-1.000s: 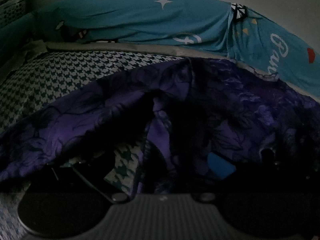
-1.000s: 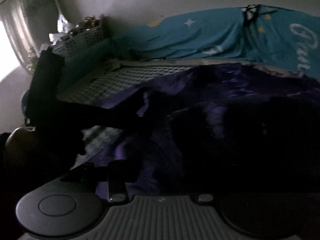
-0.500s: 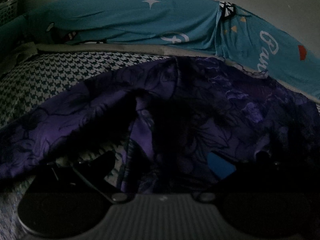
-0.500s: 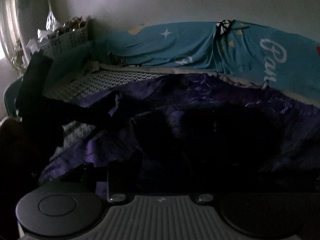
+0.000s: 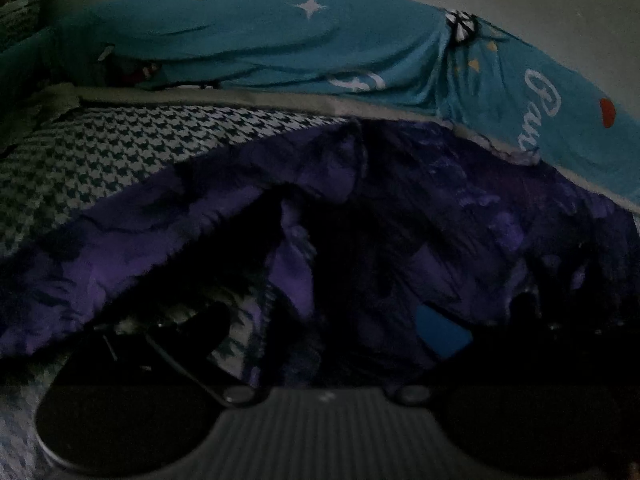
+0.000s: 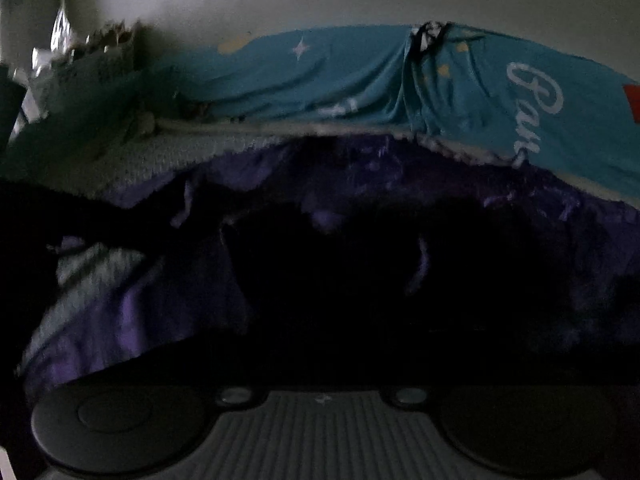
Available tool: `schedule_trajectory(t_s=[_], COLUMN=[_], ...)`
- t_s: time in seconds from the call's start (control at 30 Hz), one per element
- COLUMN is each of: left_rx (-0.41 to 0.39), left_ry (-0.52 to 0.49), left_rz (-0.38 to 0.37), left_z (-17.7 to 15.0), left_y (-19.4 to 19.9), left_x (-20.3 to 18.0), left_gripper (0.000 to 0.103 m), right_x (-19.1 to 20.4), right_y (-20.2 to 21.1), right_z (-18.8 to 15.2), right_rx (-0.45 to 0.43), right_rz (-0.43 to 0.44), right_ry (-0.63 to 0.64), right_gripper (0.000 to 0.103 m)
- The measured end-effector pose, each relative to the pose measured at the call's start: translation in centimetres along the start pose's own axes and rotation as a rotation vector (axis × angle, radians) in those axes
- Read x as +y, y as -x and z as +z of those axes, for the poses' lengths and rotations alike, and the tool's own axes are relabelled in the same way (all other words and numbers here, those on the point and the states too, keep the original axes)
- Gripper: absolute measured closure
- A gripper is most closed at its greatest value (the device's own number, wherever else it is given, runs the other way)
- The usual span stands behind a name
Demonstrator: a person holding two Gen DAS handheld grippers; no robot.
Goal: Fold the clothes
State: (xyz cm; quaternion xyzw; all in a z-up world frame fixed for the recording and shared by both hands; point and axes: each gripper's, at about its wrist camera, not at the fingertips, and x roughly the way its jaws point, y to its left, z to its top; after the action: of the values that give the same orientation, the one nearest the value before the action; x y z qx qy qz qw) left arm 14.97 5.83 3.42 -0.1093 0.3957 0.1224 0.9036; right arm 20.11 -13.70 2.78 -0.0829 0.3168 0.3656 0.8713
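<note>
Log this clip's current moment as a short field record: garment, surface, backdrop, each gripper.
garment: purple patterned garment, crumpled, not yet folded
surface: houndstooth bedcover, beneath the garment
backdrop: teal printed sheet with a white star and lettering
left gripper: buried in dark cloth, state unclear
right gripper: fingers lost in shadow, state unclear
lighting: very dim

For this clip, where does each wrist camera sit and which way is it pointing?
Left wrist: low over the bed, facing the purple garment, houndstooth cover and teal blanket; its own fingers, one blue pad visible, reach into the fabric.
Right wrist: similarly low, facing the same garment and blanket; fingers lost in darkness, only the mount shows.
Shared: garment, blanket, wall.
</note>
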Motion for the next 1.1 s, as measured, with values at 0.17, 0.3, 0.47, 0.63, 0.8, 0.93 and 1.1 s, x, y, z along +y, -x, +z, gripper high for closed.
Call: schedule_trajectory(t_s=[0.17, 0.3, 0.47, 0.63, 0.8, 0.93, 1.1], left_rx=[-0.042, -0.076, -0.080, -0.072, -0.072, -0.045, -0.020], left_ry=[0.049, 0.084, 0.107, 0.113, 0.073, 0.039, 0.010], left_rz=[0.030, 0.064, 0.081, 0.082, 0.040, -0.033, -0.098], left_z=[1.0, 1.8, 2.1, 2.1, 1.6, 1.0, 0.2], left_y=[0.8, 1.4, 1.4, 1.2, 1.2, 0.9, 0.3], left_x=[1.5, 2.9, 3.7, 3.9, 2.5, 0.9, -0.5], left_gripper=[0.000, 0.000, 0.000, 0.000, 0.000, 0.000, 0.000], right_x=[1.3, 1.9, 2.3, 1.4, -1.6, -4.3, -7.7], right_y=[-0.4, -1.1, -1.3, -0.4, 0.9, 2.6, 5.1], right_z=[2.1, 3.5, 4.4, 4.1, 3.4, 2.8, 1.7], right_rx=[-0.068, -0.118, -0.128, -0.113, -0.107, -0.112, -0.113], right_rz=[0.060, 0.129, 0.240, 0.171, 0.020, -0.079, -0.207], right_ry=[-0.012, -0.058, -0.091, -0.082, -0.117, -0.131, -0.122], right_gripper=[0.096, 0.096, 0.087, 0.078, 0.078, 0.078, 0.073])
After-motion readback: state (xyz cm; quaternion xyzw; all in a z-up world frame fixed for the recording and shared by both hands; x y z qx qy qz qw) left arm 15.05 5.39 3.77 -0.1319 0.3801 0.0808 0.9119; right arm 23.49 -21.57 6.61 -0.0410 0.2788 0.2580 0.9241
